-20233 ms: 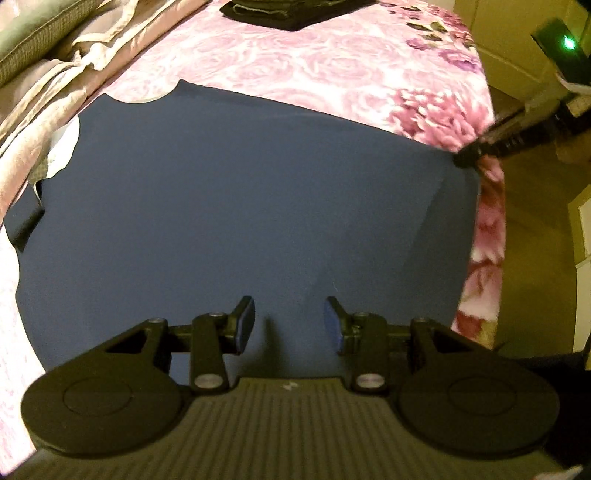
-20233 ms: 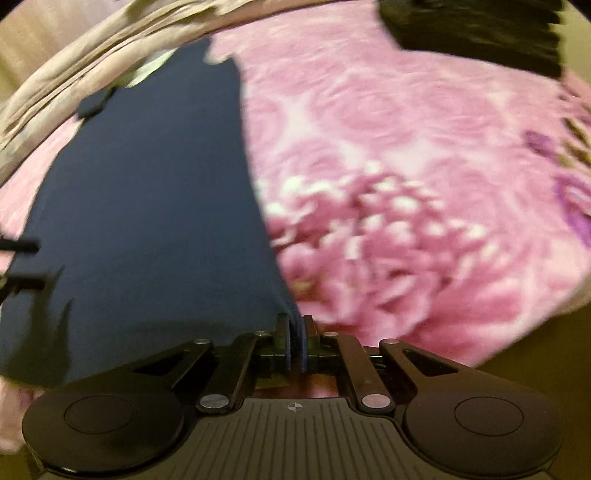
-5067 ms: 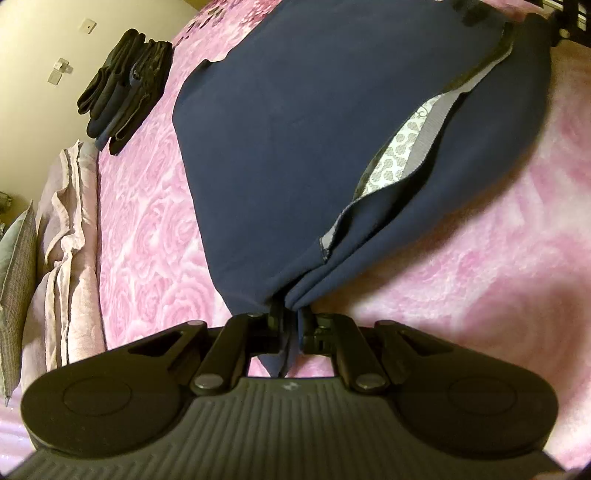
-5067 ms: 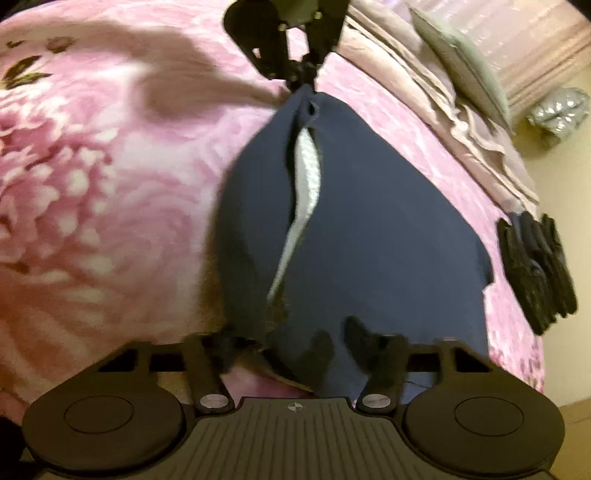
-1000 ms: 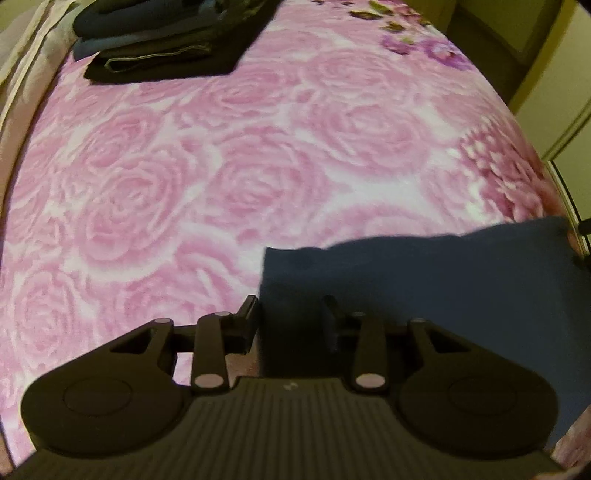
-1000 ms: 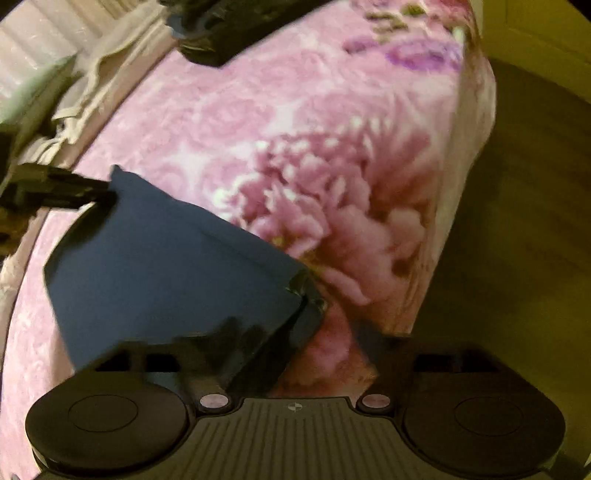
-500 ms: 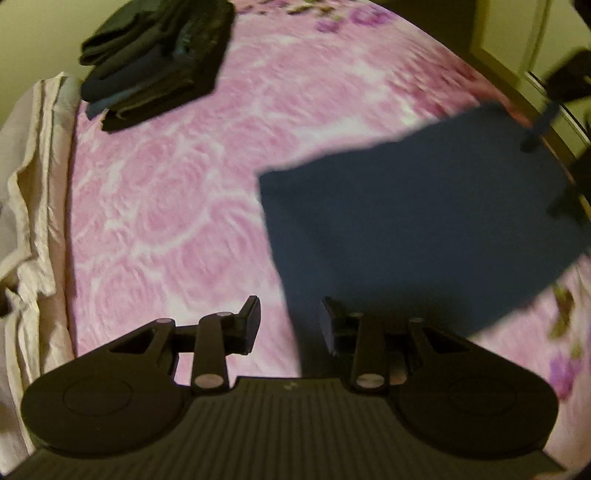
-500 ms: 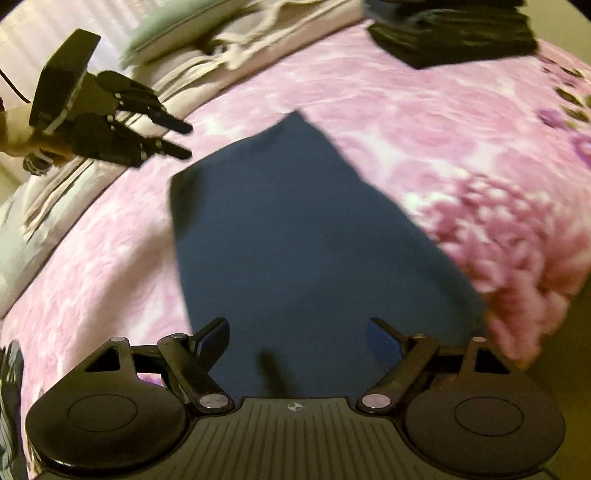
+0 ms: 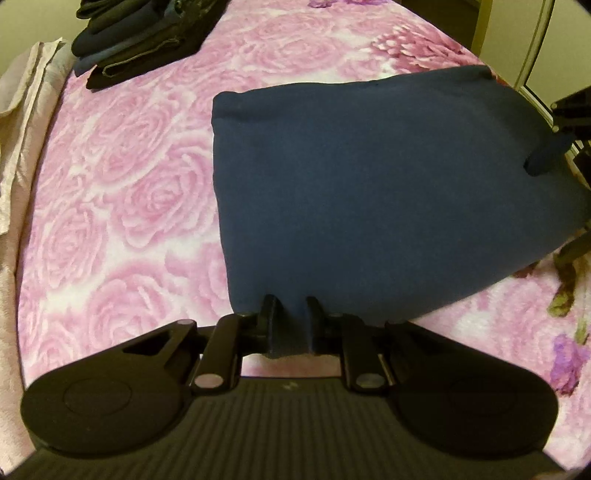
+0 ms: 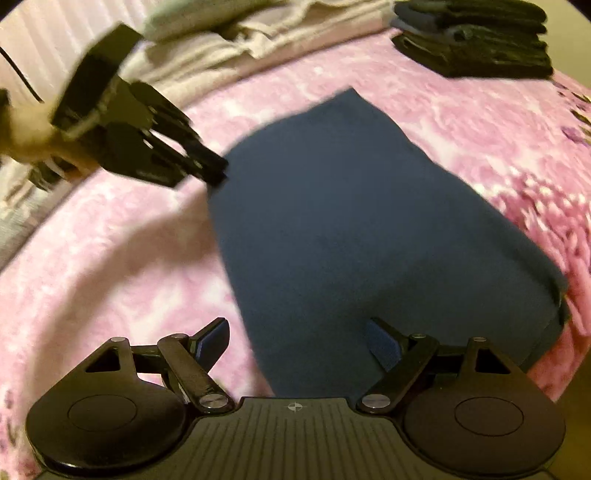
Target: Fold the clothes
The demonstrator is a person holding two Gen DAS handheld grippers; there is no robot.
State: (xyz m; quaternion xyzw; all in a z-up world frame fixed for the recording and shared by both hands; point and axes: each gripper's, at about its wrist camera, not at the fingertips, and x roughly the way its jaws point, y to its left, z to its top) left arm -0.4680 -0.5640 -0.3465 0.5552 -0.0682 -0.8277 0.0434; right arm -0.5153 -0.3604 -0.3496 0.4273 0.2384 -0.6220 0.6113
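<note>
A folded navy garment (image 9: 369, 192) lies on the pink rose-print bedspread (image 9: 122, 184). My left gripper (image 9: 290, 317) has its jaws narrowed around the garment's near corner, with cloth between the fingers. In the right wrist view the same garment (image 10: 351, 229) lies ahead, and my right gripper (image 10: 299, 339) is wide open over its near edge, holding nothing. The left gripper (image 10: 207, 166) shows there at the garment's far left corner. The right gripper's fingers (image 9: 546, 155) show at the right edge of the left wrist view.
A stack of folded dark clothes (image 9: 147, 33) sits at the far end of the bed; it also shows in the right wrist view (image 10: 476, 40). Beige bedding and pillows (image 10: 258, 33) lie along the bed's side. The bed edge and floor (image 10: 576, 398) are at the right.
My left gripper has moved onto the garment's corner and narrowed its jaws around it. My right gripper stays open and has come closer over the garment.
</note>
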